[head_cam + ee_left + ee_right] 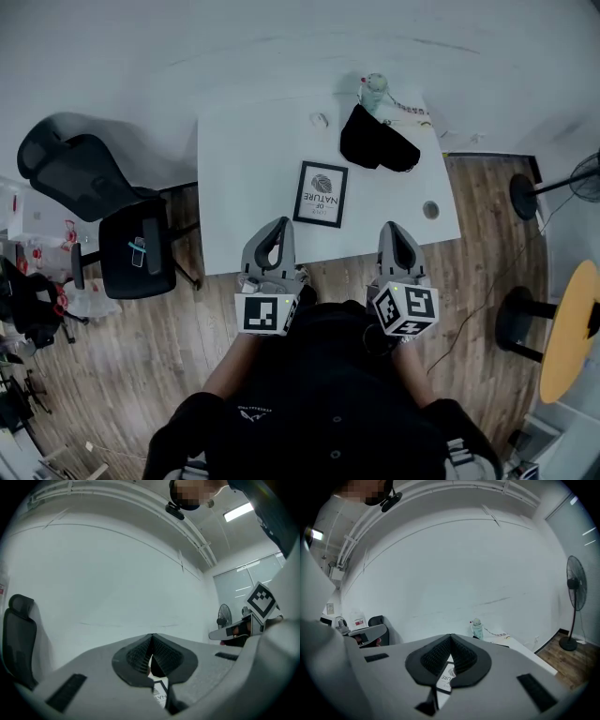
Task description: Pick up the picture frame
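Black rectangular picture frame (320, 194) is seen lying ungrasped on the white surface (244, 169); short of it, left claw (277, 230) and right claw (394, 232) are held closed, empty.

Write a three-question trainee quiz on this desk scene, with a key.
1. True or false: the black-framed picture with the white print stands upright on the white rectangular table.
2. Which thing lies nearest the pale green bottle? A) the crumpled black fabric item; B) the black office chair; C) the round yellow table.
3. How do the jaws of the left hand-held gripper and the right hand-held gripper stand, and do they hold anything?

Key:
1. False: it lies flat on the table.
2. A.
3. Both are shut and hold nothing. The picture lies on the table just ahead of them.
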Demonstrator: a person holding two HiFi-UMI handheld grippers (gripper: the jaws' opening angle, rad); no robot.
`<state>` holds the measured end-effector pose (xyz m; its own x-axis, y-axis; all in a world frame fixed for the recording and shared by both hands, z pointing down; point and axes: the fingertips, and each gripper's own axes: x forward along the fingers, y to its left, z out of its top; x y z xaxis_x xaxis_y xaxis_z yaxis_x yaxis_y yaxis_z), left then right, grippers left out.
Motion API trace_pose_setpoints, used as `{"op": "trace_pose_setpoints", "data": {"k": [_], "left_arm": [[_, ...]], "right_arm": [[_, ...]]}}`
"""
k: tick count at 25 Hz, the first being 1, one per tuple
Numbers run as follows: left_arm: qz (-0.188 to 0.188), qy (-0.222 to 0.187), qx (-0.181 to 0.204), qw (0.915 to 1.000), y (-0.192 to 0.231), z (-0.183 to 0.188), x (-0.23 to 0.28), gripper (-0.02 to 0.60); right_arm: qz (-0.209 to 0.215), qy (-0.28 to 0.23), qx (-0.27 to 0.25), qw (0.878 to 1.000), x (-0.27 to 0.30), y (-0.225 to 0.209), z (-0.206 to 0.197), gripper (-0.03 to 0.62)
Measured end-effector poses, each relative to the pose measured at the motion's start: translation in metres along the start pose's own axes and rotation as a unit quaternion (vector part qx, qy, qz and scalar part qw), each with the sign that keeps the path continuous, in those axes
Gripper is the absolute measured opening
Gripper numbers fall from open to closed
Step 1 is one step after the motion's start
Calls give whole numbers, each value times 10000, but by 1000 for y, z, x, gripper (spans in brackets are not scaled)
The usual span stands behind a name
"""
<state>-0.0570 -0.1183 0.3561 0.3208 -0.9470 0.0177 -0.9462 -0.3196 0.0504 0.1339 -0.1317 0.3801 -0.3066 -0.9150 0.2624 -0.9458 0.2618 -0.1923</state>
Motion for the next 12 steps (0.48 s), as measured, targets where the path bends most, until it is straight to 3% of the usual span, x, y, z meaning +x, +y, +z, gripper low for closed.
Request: {"op": "trace_pose_setpoints", "data": {"k": [12], "left_arm": [[-204, 663, -145, 9975, 44, -57, 47, 5]], "right_arm": [[-149, 623, 274, 9976, 66, 0, -41, -2]]}}
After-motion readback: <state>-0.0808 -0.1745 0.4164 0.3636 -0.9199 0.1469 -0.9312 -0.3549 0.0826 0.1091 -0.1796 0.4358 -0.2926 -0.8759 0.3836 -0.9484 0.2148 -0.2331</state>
